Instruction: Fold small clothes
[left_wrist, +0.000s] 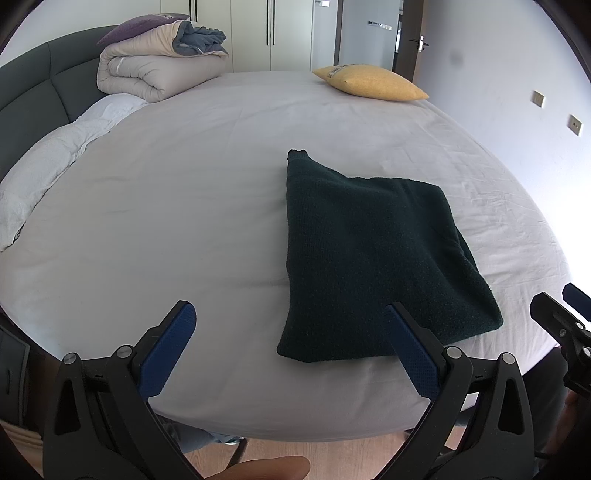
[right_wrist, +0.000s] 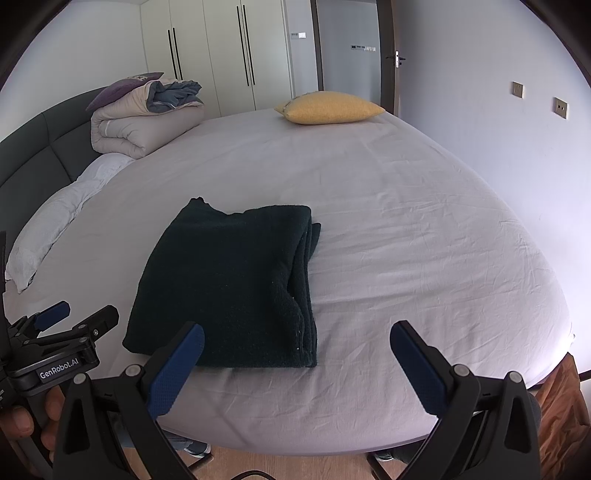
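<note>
A dark green knit garment (left_wrist: 369, 258) lies folded into a thick rectangle on the bed, near its front edge; the right wrist view shows the same garment (right_wrist: 229, 280) with stacked layers along its right side. My left gripper (left_wrist: 291, 314) hovers open just short of the garment's near left corner, nothing between its blue pads. My right gripper (right_wrist: 297, 336) is open too, held over the sheet by the garment's near right corner. Each gripper appears at the edge of the other's view, the left gripper (right_wrist: 70, 317) being held by a hand.
The bed's pale sheet (left_wrist: 184, 206) spreads wide around the garment. A rolled duvet (left_wrist: 155, 70) and purple pillow sit at the far left by the dark headboard, a yellow pillow (left_wrist: 373, 83) at the far edge. Wood floor shows below the bed's front edge.
</note>
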